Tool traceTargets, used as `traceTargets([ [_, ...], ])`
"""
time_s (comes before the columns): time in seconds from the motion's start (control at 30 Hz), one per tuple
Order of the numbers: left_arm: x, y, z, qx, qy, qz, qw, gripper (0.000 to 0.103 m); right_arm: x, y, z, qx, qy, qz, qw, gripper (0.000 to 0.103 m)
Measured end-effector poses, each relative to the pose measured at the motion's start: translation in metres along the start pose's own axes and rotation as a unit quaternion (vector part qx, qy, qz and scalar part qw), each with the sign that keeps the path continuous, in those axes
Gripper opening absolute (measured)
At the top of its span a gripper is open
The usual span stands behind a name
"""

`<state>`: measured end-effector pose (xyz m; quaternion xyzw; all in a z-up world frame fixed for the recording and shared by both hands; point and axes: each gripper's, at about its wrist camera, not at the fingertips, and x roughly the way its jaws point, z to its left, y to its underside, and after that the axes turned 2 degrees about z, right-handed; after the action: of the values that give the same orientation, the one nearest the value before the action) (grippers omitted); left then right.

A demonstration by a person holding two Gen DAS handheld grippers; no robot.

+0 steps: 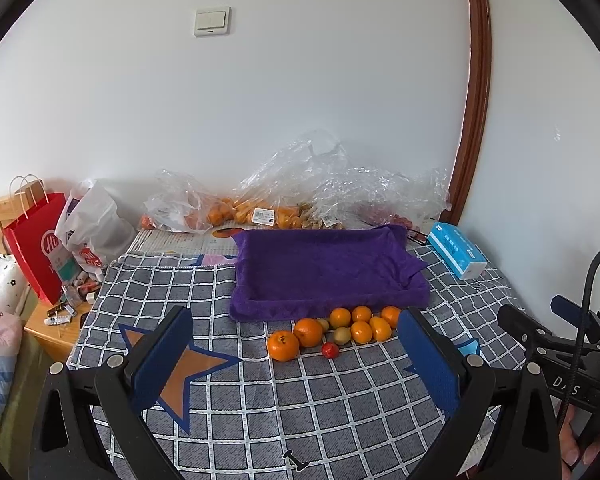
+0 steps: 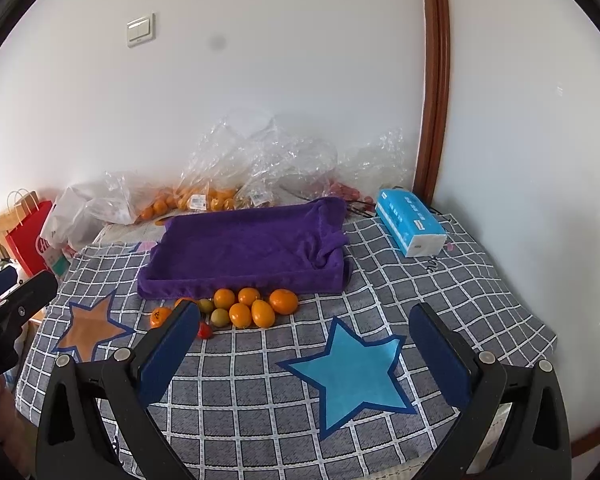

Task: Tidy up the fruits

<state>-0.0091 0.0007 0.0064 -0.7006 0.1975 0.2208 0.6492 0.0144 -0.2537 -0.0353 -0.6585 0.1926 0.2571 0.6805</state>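
A grey cloth [image 2: 260, 400] with a white grid covers the table, printed with a light-blue star [image 2: 352, 376] and an orange star [image 1: 188, 368], both outlined dark blue. Near its far edge lies a purple tray [image 2: 240, 248]. Just before it: orange mandarins [image 2: 260, 308], two green fruits [image 2: 219, 317], one red tomato [image 1: 330, 350]. At the far right corner, a blue-and-white tissue pack [image 2: 410, 226]. Off the left edge, a red bag [image 1: 36, 252]

The red paper bag [image 1: 36, 248] beyond the tabletop's far left corner bears white letters "Hi" inside a circle. The black body of the right tool [image 1: 568, 390], seen in the left wrist view, carries pale letters that read roughly "DAS". The white price label [image 1: 263, 216] on the plastic fruit bags along the far edge and the print on the blue tissue pack [image 2: 410, 226] at the far right corner are too small to read.
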Motion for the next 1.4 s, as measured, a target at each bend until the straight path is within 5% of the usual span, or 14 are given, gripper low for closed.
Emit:
traceTargets([
  [1.4,0.003,0.007,0.009,-0.020,0.005,-0.008,0.9997,0.102,0.004,0.001,0.012,-0.010,0.000,-0.009,1.000,0.103],
])
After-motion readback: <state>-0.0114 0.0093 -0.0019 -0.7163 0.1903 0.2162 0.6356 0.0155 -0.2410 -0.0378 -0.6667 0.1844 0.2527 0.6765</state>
